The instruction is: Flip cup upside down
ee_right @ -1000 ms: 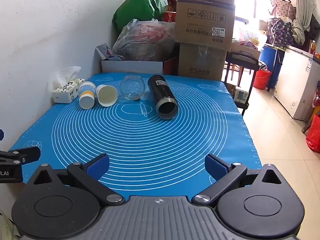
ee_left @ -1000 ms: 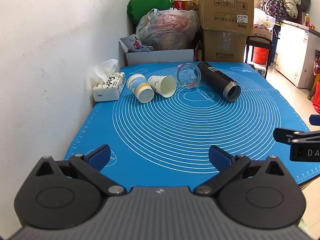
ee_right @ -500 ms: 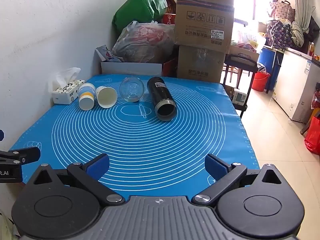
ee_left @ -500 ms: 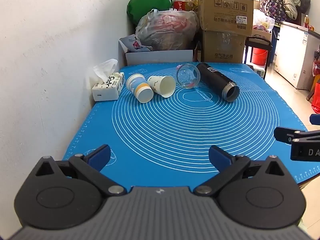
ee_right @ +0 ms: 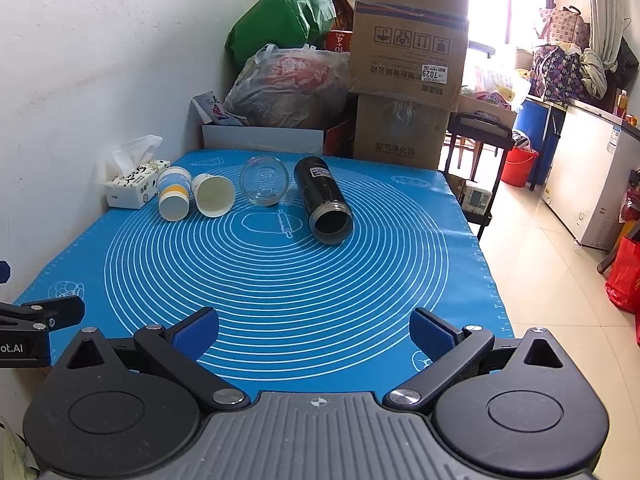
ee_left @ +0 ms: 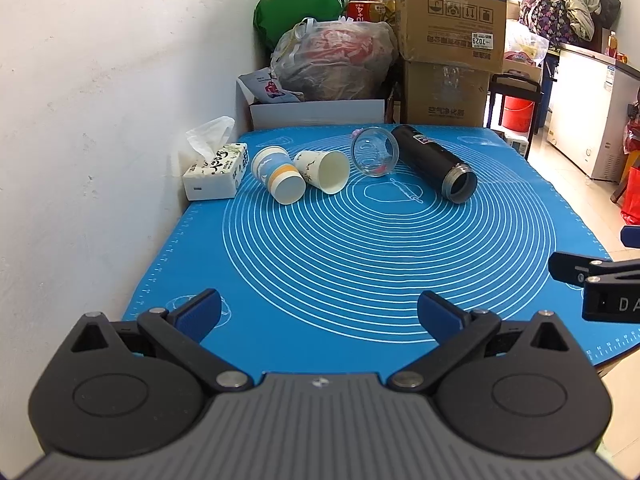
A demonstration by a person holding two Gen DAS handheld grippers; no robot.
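— Four cups [ee_left: 327, 171] lie tipped at the blue mat's [ee_left: 360, 256] far end, boxes [ee_left: 448, 44] behind.
— Grippers?
— Left hand-held gripper [ee_left: 320, 312] and right hand-held gripper [ee_right: 314, 330] both spread, empty, over the tabletop's near edge.

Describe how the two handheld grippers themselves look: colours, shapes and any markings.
Both look alike. The left gripper and right gripper each have a ribbed grey centre body bearing a small crosshair mark, two round black housings, black linkage arms with silver pivot pins, and blue fingertip pads. White lettering on their sides is cut off. No cables or sleeves show.
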